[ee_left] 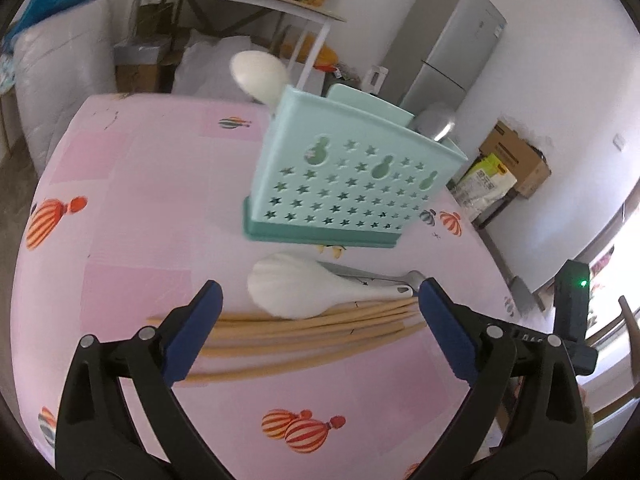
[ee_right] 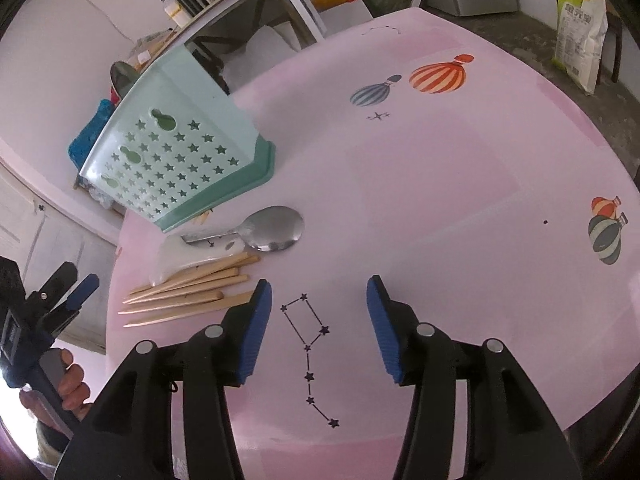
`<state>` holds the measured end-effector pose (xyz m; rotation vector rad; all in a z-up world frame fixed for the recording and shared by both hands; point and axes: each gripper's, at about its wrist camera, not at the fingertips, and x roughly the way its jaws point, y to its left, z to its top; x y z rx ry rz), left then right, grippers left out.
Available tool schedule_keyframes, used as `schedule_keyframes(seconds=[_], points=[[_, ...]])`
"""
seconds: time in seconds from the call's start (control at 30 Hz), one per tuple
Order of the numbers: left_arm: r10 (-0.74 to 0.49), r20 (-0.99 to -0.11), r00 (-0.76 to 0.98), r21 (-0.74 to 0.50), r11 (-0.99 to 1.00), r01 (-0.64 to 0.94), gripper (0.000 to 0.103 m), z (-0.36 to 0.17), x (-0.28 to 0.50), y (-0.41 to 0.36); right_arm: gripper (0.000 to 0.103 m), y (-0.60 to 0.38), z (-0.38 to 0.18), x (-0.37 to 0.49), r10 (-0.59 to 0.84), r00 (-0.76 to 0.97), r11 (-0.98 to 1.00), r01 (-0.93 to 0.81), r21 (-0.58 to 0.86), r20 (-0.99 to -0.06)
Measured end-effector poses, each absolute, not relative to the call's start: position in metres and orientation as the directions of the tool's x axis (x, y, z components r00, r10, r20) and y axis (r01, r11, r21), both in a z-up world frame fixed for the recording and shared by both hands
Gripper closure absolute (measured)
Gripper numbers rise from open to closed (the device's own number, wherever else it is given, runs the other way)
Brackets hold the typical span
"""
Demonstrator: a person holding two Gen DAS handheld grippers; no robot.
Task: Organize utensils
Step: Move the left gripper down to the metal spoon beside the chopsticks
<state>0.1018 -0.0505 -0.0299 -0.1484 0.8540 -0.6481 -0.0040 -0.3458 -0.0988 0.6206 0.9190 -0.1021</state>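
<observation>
Pink balloon-print surface [ee_right: 460, 208], wide and mostly bare. Mint star-punched utensil holder [ee_left: 352, 184] upright toward the far side, already loaded with a white spoon and a metal one. In front of it, loose utensils side by side: wooden chopsticks [ee_left: 320, 322], a white rice spoon [ee_left: 304, 288] across them, a metal spoon [ee_right: 272, 226] just behind. Left gripper [ee_left: 320, 312] spread wide, empty, fingers straddling the chopsticks, long axis crosswise to the fingers — nearer hand, awkward alignment. Right gripper [ee_right: 320, 312] half open, empty, chopsticks off to its left.
</observation>
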Motion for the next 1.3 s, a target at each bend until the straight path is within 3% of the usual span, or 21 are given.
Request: schedule_keyframes(seconds=[0.13, 0.37, 0.63, 0.87, 0.97, 1.17, 1.3], points=[[-0.593, -0.669, 0.448, -0.322, 0.774, 0.545, 0.009, -0.035, 0.103, -0.071, 0.054, -0.351, -0.101, -0.006, 0.188, 0.629, 0.815, 0.329, 0.477, -0.755], [-0.51, -0.719, 0.473, -0.223, 0.813, 0.538, 0.009, -0.047, 0.116, -0.084, 0.053, -0.356, -0.103, -0.008, 0.215, 0.647, 0.801, 0.312, 0.511, -0.732], [-0.486, -0.766, 0.42, -0.304, 0.851, 0.429, 0.01, -0.063, 0.158, -0.061, 0.049, -0.354, -0.102, -0.008, 0.218, 0.652, 0.815, 0.288, 0.503, -0.726], [-0.512, -0.768, 0.384, -0.373, 0.846, 0.382, 0.038, -0.067, 0.17, -0.055, 0.048, -0.355, -0.102, -0.01, 0.226, 0.658, 0.814, 0.279, 0.51, -0.719], [-0.531, -0.746, 0.403, -0.3, 0.808, 0.508, 0.04, -0.054, 0.153, -0.076, 0.048, -0.356, -0.103, -0.011, 0.229, 0.661, 0.811, 0.276, 0.515, -0.715], [-0.548, -0.738, 0.394, 0.013, 0.572, 0.82, 0.04, -0.039, 0.092, -0.156, 0.048, -0.364, -0.103, -0.014, 0.256, 0.667, 0.779, 0.286, 0.558, -0.7], [-0.522, -0.752, 0.402, 0.201, 0.399, 0.895, 0.046, -0.053, 0.064, -0.197, 0.048, -0.381, -0.103, -0.024, 0.228, 0.688, 0.75, 0.327, 0.575, -0.689]])
